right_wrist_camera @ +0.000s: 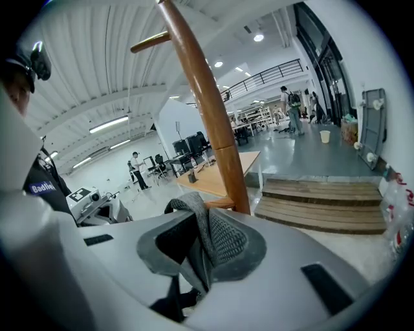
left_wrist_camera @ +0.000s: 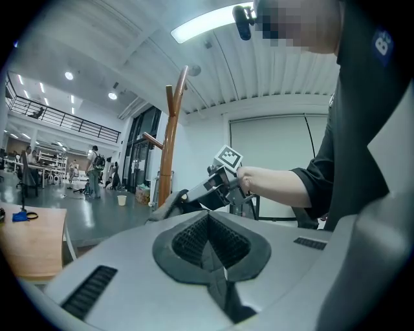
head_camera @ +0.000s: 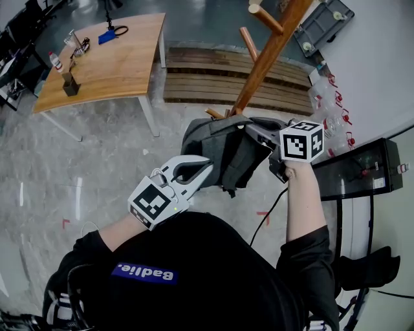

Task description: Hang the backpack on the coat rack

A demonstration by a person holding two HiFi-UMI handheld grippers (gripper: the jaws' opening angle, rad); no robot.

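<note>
A dark grey backpack (head_camera: 223,152) hangs low beside the wooden coat rack (head_camera: 265,55), just in front of its pole. My right gripper (head_camera: 251,127) is shut on the backpack's grey top strap (right_wrist_camera: 194,223), which loops up between its pads close to the coat rack pole (right_wrist_camera: 207,110). One short peg (head_camera: 213,113) sticks out level with the bag, and two longer pegs (head_camera: 265,18) sit higher. My left gripper (head_camera: 206,165) is shut with nothing between its pads, its tips at the bag's near left side. In the left gripper view the right gripper (left_wrist_camera: 220,182) holds the bag (left_wrist_camera: 165,205) by the coat rack (left_wrist_camera: 169,149).
A wooden table (head_camera: 103,58) with small items stands at the far left. Slatted wooden steps (head_camera: 213,81) lie behind the rack. A black cabinet (head_camera: 362,171) and several water bottles (head_camera: 330,110) line the right wall. A cable (head_camera: 268,213) trails on the floor.
</note>
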